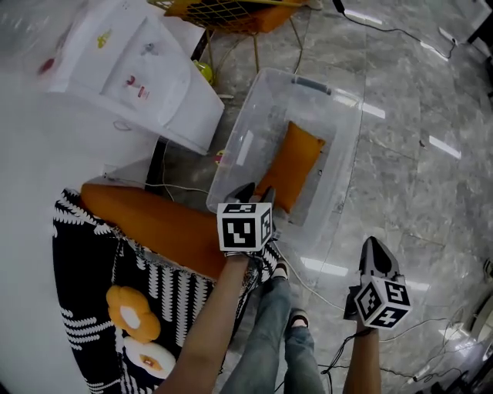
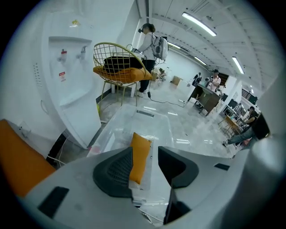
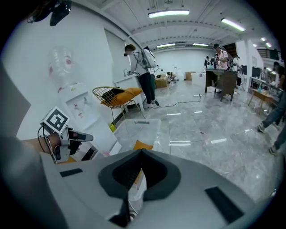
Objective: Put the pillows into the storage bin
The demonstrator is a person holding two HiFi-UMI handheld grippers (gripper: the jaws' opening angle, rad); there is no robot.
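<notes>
A clear plastic storage bin (image 1: 339,146) stands on the grey floor, with one orange pillow (image 1: 293,165) lying inside it. My left gripper (image 1: 256,192) hovers at the bin's near rim, jaws open and empty; in the left gripper view the binned pillow (image 2: 139,154) shows beyond the gap between them. A second, longer orange pillow (image 1: 154,223) rests on a black-and-white patterned cover (image 1: 77,292) at the left. My right gripper (image 1: 375,248) hangs over bare floor to the right of the bin, shut on nothing; its tips (image 3: 142,154) meet.
A white water dispenser (image 1: 139,69) stands behind the bin at the left, and a wire chair (image 1: 223,11) with an orange cushion beyond it. Egg-print cushions (image 1: 132,312) lie on the patterned cover. Cables (image 1: 308,285) trail across the floor near the person's legs (image 1: 269,331).
</notes>
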